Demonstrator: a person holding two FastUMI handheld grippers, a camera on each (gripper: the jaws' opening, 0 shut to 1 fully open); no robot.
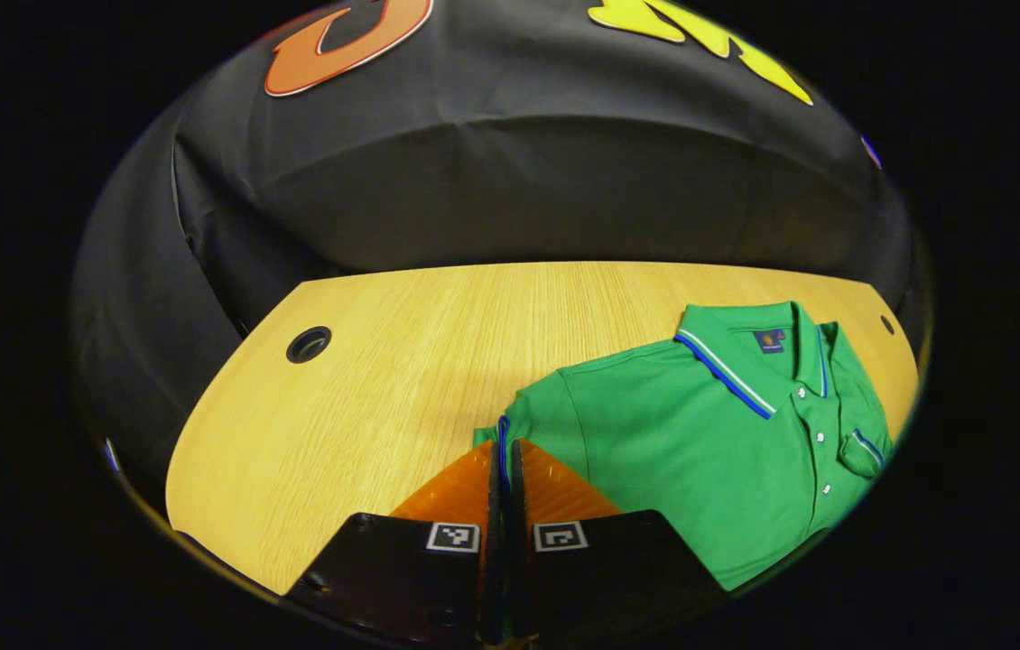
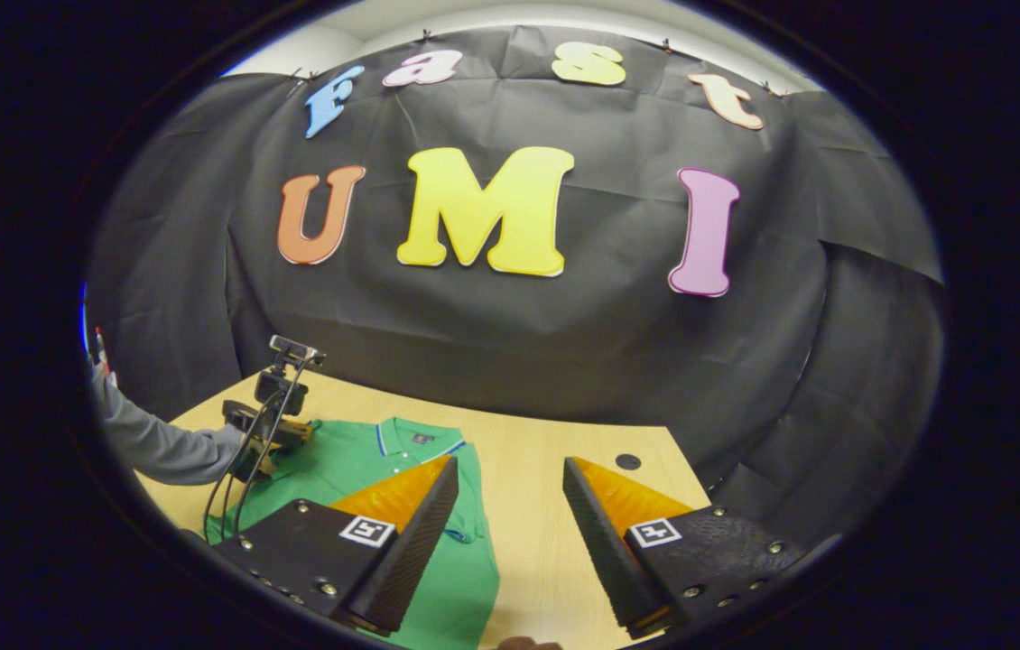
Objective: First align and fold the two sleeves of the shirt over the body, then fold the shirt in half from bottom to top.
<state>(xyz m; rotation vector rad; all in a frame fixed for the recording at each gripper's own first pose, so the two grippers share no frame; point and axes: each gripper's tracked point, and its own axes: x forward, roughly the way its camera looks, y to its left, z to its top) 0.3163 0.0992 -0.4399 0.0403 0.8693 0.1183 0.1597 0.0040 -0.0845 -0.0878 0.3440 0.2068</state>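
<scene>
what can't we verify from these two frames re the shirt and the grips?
- Shirt hem: cut off by the image edge in the left gripper view, hidden behind the right gripper fingers in the right gripper view.
- Far sleeve: hidden behind the right gripper's finger.
- Sleeve cuff inside the left gripper: fingers cover how much cloth is pinched.
- Chest and collar labels: too small.

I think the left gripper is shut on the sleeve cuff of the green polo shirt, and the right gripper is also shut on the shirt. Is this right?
Not quite. The right gripper view shows the right gripper open, holding nothing, above the wooden table. The left gripper is indeed shut on the sleeve cuff of the green polo shirt.
</scene>
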